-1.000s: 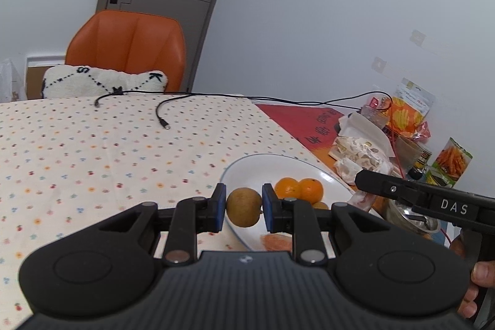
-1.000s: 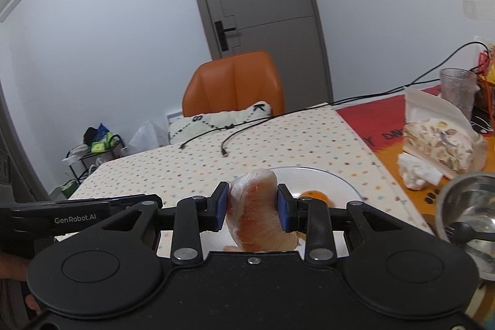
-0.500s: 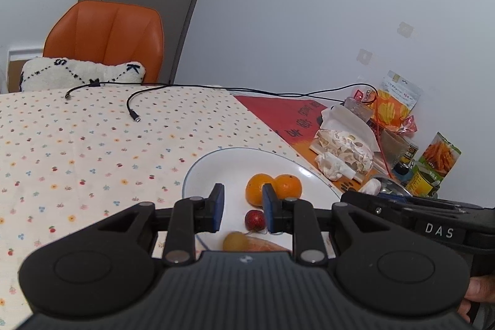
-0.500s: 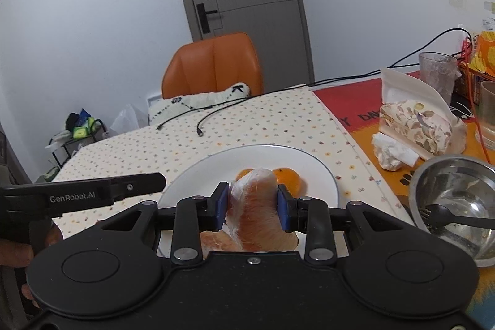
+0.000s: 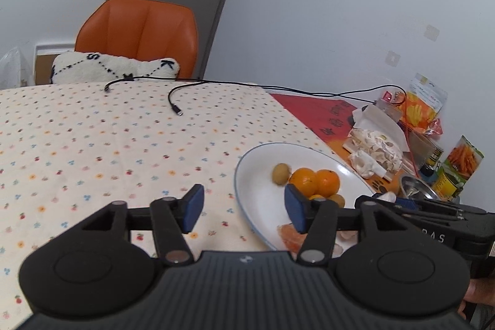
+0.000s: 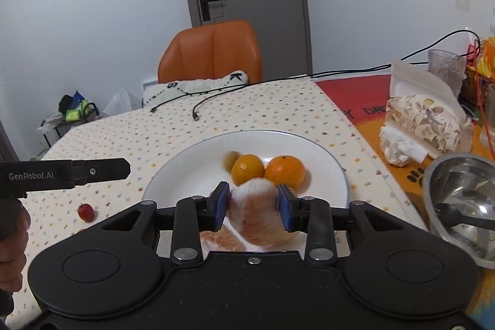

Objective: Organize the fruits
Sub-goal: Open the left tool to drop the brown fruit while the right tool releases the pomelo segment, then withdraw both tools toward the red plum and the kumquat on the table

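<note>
Two oranges [image 5: 315,181] and a small brown fruit [image 5: 281,173] are lying on the white plate [image 5: 256,190] in the left wrist view, so part of the sorting is done. The left gripper [image 5: 244,207] is hovering over the plate's near rim with its fingers spread wide and empty; a second ago it was clamping that brown fruit.

In the right wrist view, the right gripper [image 6: 253,204] is gripping a peeled pomelo segment [image 6: 258,214] above the plate's near side, lower than before. Another segment [image 6: 221,240] is lying beneath. One red fruit [image 6: 86,212] is waiting on the counter [image 6: 123,138].
</note>
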A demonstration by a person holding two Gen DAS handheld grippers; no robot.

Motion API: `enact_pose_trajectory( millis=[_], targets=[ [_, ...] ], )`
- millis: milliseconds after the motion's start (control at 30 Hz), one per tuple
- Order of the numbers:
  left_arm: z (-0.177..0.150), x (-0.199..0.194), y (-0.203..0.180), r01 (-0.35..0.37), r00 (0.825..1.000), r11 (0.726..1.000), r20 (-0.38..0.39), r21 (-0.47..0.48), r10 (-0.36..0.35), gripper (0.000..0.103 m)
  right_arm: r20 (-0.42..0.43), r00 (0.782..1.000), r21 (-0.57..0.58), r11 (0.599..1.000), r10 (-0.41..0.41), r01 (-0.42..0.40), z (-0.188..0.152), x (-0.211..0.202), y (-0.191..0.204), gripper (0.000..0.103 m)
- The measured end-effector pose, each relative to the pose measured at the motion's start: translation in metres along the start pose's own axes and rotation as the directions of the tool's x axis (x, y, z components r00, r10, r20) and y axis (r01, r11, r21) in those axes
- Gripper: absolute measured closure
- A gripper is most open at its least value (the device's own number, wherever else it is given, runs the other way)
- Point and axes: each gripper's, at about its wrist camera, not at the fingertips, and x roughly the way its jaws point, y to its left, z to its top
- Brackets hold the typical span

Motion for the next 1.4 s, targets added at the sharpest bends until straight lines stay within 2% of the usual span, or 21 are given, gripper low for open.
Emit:
enact_pose_trajectory(
  millis=[167, 300, 533, 700, 1400],
  targets=[
    [-0.003, -0.006, 0.002, -0.021, 1.000, 1.000, 0.001, 0.007, 0.021, 0.030, 0.006, 1.000, 0.013, 1.000, 0.018, -0.018, 0.001, -0.001, 0.001, 0.061],
    [-0.004, -0.011, 0.004, -0.039, 0.999, 0.999, 0.004, 0.009, 0.039, 0.025, 0.020, 0.999, 0.027, 0.999, 0.039, -0.039, 0.003, -0.005, 0.003, 0.060],
    [-0.004, -0.020, 0.011, -0.069, 0.998, 0.997, 0.009, 0.014, 0.069, 0.024, 0.034, 0.995, 0.029, 0.995, 0.098, -0.099, 0.007, -0.008, 0.014, 0.059],
    [-0.007, -0.025, 0.016, -0.087, 0.996, 0.996, 0.007, 0.008, 0.087, 0.024, 0.033, 0.990, 0.034, 0.990, 0.138, -0.139, 0.006, -0.009, 0.019, 0.055],
    [-0.026, -0.041, 0.038, -0.136, 0.991, 0.991, -0.012, -0.012, 0.136, 0.024, -0.031, 0.966, 0.007, 0.966, 0.257, -0.257, -0.007, -0.001, 0.050, 0.052]
  ],
)
